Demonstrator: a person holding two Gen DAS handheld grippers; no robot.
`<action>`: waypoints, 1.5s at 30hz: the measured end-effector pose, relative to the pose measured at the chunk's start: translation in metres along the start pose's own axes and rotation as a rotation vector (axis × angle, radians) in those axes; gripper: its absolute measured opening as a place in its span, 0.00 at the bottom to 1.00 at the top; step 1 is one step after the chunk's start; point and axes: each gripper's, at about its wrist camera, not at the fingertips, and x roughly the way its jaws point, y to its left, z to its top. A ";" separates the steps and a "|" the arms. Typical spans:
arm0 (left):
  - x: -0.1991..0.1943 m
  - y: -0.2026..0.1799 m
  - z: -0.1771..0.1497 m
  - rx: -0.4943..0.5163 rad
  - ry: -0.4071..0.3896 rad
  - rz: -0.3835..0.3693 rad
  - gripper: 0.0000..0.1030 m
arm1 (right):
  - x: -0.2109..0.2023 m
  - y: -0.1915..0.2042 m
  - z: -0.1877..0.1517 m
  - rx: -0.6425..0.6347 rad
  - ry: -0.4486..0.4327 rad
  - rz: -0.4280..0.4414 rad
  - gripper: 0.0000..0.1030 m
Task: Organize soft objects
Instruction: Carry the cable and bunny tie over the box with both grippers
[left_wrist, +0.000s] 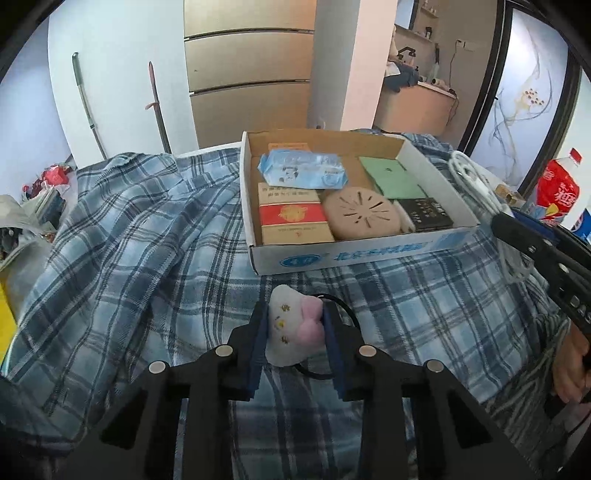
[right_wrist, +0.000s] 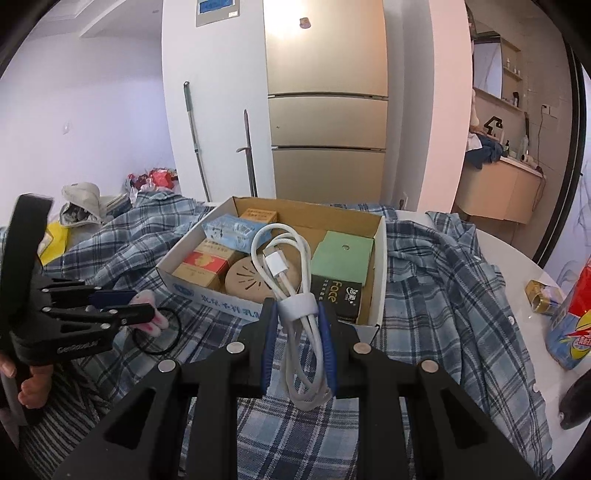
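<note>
Lower centre of left wrist view: left hand-held gripper (left_wrist: 295, 332) clamped on plush hair tie (left_wrist: 291, 328), light, squashy; hold stuffed body, not thin elastic loop. Right hand-held gripper (right_wrist: 297, 332) pinches coiled white cable (right_wrist: 295, 295), limp; hold at strap.

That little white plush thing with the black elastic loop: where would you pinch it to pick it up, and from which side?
Pinch the plush charm itself, across its soft body beside the pink bow, from above and the near side. The elastic loop lies flat on the plaid cloth, too thin to catch. The left gripper is shut on it exactly so.
</note>
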 end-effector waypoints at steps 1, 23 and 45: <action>-0.005 -0.003 0.000 0.003 -0.005 -0.001 0.30 | -0.002 0.000 0.001 0.002 -0.007 0.000 0.21; -0.113 -0.043 0.083 0.040 -0.303 0.080 0.31 | -0.051 -0.008 0.081 0.038 -0.159 -0.064 0.21; -0.051 -0.037 0.137 -0.021 -0.210 0.058 0.31 | 0.034 -0.031 0.099 0.297 -0.030 0.004 0.21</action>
